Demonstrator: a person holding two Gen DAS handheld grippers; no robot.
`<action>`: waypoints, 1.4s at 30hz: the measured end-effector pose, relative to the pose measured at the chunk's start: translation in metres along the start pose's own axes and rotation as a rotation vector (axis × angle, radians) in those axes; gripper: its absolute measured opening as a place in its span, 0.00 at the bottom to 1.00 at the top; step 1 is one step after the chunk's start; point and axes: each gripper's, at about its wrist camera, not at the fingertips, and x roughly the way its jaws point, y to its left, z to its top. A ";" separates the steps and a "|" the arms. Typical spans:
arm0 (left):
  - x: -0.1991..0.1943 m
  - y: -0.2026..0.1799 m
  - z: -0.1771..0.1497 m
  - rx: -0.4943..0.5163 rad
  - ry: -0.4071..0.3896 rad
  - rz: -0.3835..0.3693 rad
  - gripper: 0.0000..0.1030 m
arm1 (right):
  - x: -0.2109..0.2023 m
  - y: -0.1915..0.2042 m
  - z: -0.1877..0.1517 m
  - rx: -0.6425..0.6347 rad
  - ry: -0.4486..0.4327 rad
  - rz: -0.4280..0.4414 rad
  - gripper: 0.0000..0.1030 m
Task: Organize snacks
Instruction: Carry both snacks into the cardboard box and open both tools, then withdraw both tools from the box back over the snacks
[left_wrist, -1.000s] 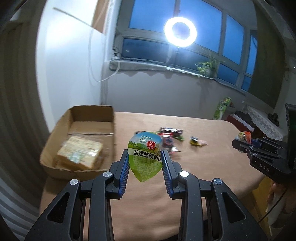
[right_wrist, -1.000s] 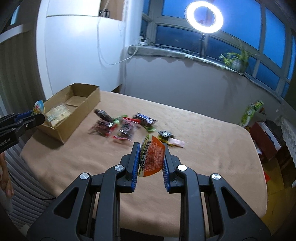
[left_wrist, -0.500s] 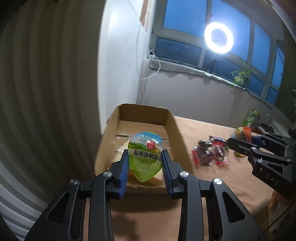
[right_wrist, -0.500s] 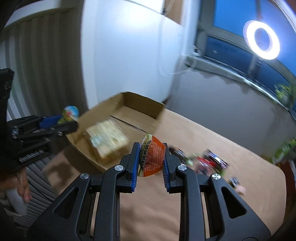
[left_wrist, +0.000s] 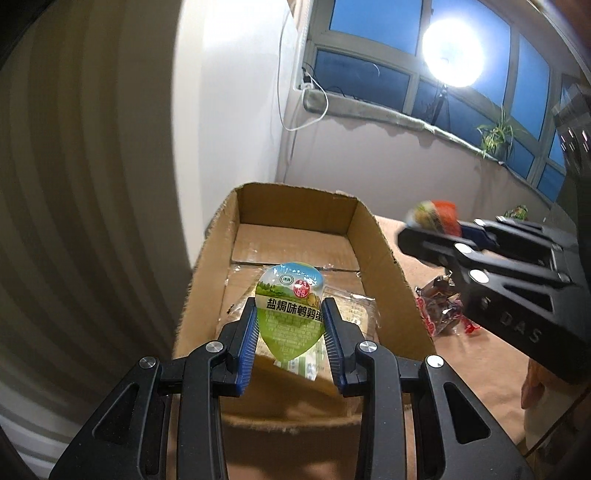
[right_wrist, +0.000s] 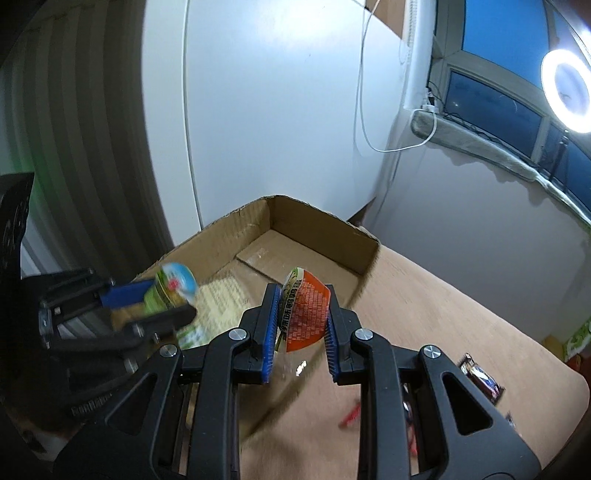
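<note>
My left gripper (left_wrist: 290, 314) is shut on a green egg-snack pack (left_wrist: 290, 304) and hangs over the near end of an open cardboard box (left_wrist: 384, 269). A clear-wrapped yellowish pack (left_wrist: 354, 310) lies inside the box under it. My right gripper (right_wrist: 300, 306) is shut on an orange snack pack (right_wrist: 306, 312) just over the box's (right_wrist: 332, 229) right wall. In the left wrist view the right gripper (left_wrist: 428, 230) comes in from the right with its orange pack (left_wrist: 434, 214). The right wrist view shows the left gripper (right_wrist: 159, 299) at left with the green pack (right_wrist: 173, 284).
The box stands at the table's left end beside a white wall. Red-wrapped snacks (left_wrist: 443, 310) lie on the tan tablecloth (left_wrist: 480, 369) right of the box; a dark bar (right_wrist: 480, 376) and more wrappers lie further right. A ring light (right_wrist: 569, 90) glares by the window.
Both grippers have swung left from the table's middle to the box, each keeping its pack. The box now fills the centre of both views.
</note>
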 end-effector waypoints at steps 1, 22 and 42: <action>0.003 0.000 0.000 0.004 0.006 0.004 0.33 | 0.006 0.000 0.003 -0.003 0.000 0.005 0.22; -0.032 0.002 0.000 -0.031 -0.040 0.077 0.60 | -0.025 -0.017 -0.007 0.042 -0.049 -0.024 0.66; -0.086 -0.085 0.000 0.101 -0.103 0.043 0.63 | -0.124 -0.054 -0.067 0.128 -0.113 -0.130 0.78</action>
